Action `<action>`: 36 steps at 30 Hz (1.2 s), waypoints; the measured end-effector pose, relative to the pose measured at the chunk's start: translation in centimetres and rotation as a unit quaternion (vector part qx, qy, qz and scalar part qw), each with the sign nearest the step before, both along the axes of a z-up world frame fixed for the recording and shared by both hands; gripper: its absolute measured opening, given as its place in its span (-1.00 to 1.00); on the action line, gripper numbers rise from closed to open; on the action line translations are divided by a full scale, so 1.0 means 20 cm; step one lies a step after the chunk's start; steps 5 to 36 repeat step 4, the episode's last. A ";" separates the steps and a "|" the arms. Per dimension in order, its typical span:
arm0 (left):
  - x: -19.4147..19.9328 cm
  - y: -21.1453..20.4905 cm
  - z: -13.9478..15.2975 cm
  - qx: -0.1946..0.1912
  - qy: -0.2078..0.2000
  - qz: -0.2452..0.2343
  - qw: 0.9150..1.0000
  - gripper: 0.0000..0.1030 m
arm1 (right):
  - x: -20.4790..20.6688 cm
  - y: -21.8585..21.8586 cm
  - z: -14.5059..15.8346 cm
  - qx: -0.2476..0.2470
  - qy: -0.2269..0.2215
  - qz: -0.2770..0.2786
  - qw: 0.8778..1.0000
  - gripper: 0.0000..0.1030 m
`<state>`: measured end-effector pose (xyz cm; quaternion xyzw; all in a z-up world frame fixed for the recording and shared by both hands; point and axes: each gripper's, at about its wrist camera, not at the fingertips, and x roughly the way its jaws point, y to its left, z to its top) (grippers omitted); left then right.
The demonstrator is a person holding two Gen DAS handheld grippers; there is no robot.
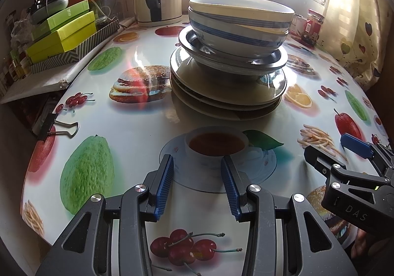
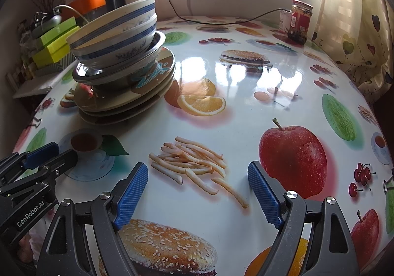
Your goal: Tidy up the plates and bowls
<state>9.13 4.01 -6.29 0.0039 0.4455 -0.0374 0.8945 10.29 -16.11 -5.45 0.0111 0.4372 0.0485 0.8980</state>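
Crockery stack (image 1: 229, 59), blue-striped bowls on a steel basin on plates, stands mid-counter (image 2: 246, 103), straight ahead of the left tongs (image 1: 197, 187), which are nearer. Right tongs (image 2: 197, 194) see it ahead-left. Both tongs gape apart, holding nothing.

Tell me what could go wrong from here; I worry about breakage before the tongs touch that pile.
1. The top bowl sits tilted in the bowl below, so a nudge might slide it off.
2. The bowls rest in a steel dish on stacked plates; pulling low could topple everything.
3. Both the left tongs and the right tongs are open and empty, on a glossy tablecloth where dishes may skid.
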 end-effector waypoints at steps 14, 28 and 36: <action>0.00 0.00 0.00 0.000 0.000 0.000 1.000 -0.19 | 0.00 0.00 0.00 0.000 0.000 0.000 1.000 0.64; 0.00 0.00 0.00 0.000 0.000 0.000 1.000 -0.19 | 0.00 0.00 0.00 0.000 0.000 0.000 1.000 0.64; 0.00 0.00 0.00 0.000 0.000 0.000 1.000 -0.19 | 0.00 0.00 0.00 0.000 0.000 0.000 1.000 0.64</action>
